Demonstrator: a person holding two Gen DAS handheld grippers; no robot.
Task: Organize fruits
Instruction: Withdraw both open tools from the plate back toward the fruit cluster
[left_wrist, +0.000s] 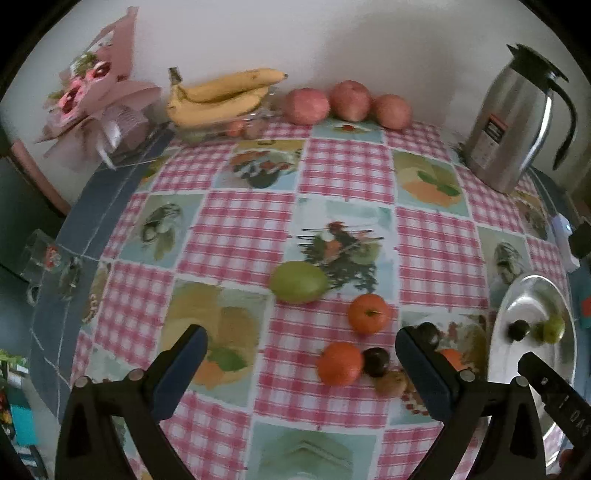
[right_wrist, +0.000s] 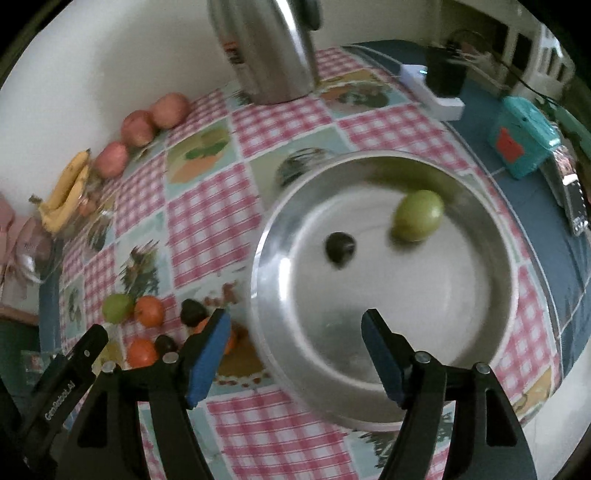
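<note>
Loose fruit on the checked worktop (left_wrist: 236, 236): one green fruit (left_wrist: 299, 282), two oranges clearly seen, the far one (left_wrist: 368, 314) and the near one (left_wrist: 340, 363), with part of a third orange (left_wrist: 451, 357) showing behind the left gripper's right finger. Two dark plums, one (left_wrist: 376, 362) touching the near orange, the other (left_wrist: 428, 333) at that finger's tip. One small brownish fruit (left_wrist: 391, 382) just beside the first plum; kind unclear.

In the steel bowl (right_wrist: 273, 236): one green fruit (right_wrist: 418, 215) and one dark plum (right_wrist: 340, 248), apart from each other, both blurred.

Left gripper (left_wrist: 301, 354): jaws spread wide, nothing between them. The cluster of oranges and plums lies just ahead, toward the right finger; the green fruit sits farther out, near the centre line.

Right gripper (right_wrist: 295, 325): jaws spread wide, holding nothing, positioned over the near rim of the bowl. Both bowl fruits lie ahead of the tips.

Along the back wall: three red apples (left_wrist: 349, 99) in a row, one bunch of bananas (left_wrist: 221, 96), one steel jug (left_wrist: 517, 122), one pink bouquet (left_wrist: 92, 96).
</note>
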